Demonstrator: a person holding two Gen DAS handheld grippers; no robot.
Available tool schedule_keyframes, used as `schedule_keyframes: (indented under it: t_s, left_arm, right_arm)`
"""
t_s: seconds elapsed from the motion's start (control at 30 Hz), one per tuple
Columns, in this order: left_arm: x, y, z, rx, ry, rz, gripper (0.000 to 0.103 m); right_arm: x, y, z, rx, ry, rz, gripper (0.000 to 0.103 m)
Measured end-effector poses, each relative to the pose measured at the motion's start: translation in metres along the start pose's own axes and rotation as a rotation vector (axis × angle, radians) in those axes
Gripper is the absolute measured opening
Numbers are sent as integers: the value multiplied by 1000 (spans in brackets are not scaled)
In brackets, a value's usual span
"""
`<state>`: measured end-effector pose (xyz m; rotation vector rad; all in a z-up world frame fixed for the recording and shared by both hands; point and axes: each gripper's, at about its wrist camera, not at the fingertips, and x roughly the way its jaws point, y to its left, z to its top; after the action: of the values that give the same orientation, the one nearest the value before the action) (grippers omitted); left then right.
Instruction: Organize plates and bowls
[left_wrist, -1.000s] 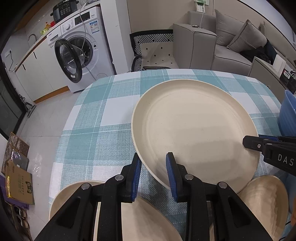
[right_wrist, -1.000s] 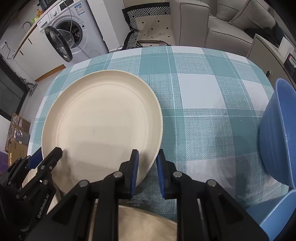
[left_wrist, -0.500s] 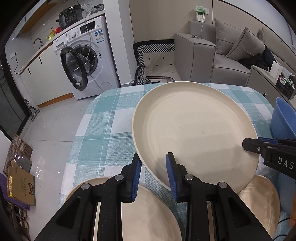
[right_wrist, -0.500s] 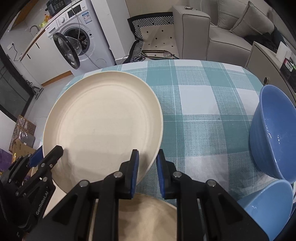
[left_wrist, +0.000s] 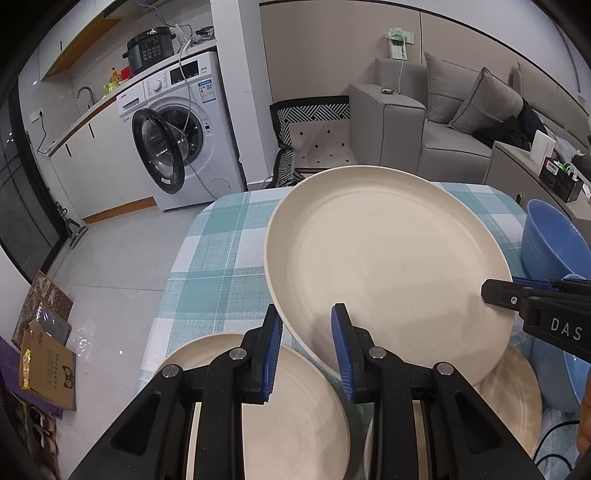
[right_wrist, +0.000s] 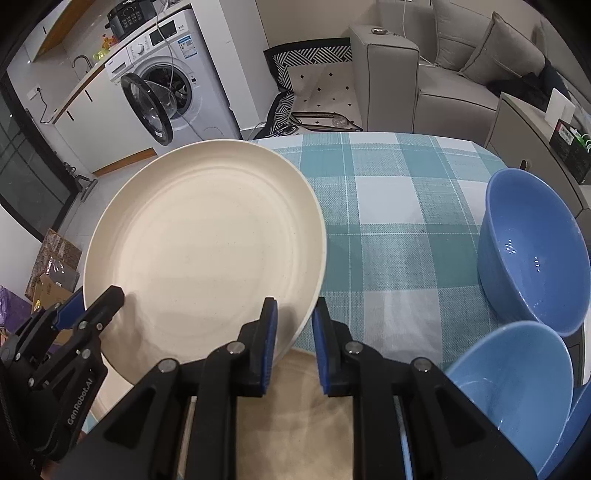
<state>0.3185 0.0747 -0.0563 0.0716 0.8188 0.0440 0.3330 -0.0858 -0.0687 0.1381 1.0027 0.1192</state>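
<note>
Large round cream plate (left_wrist: 388, 266) is up off the teal-and-white checked tablecloth (left_wrist: 218, 251), tilted, held at two spots on its near rim. Left gripper (left_wrist: 306, 350) has its blue-padded tongs pinching the rim at the plate's lower left edge; right gripper (right_wrist: 293, 341) has its tongs pinching the rim at the lower right edge. Each view catches the other tool from the side: the right one comes in at the right edge of the left wrist view, clamped on the rim, and the left one sits at lower left in the right wrist view.

Left wrist view only: two smaller cream plates on the table under the raised one, one at lower left (left_wrist: 295, 406), one at lower right (left_wrist: 513, 395), well apart. One blue bowl shows there, cut off by the frame edge.

Right wrist view only: the blue bowls in full, a deep blue plastic bowl (right_wrist: 535, 254) and a second blue bowl (right_wrist: 517, 380) just beside it, nearer the camera, both right of the plate. A cream plate (right_wrist: 295, 413) lies directly below the right tool.

Behind the table: white washing machine (left_wrist: 177, 122) with its door open, grey sofa (left_wrist: 443, 122).
</note>
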Motion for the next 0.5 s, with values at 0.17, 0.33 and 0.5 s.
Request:
schedule_keyframes:
  t_s: [0.17,0.33,0.5]
  left_arm:
    - [-18,-1,-7,-8,-18,3,28]
    - [-33,-4,-16,-10,-27,3,28]
    - [-47,-6,-25,-16,-41,-1,28]
  right_arm:
    - [-12,1,-10,-11,-14,5,19]
    - [-25,1,-20,-19,-30,10,19]
    - [-38,0,-29,-28,-44,12,19]
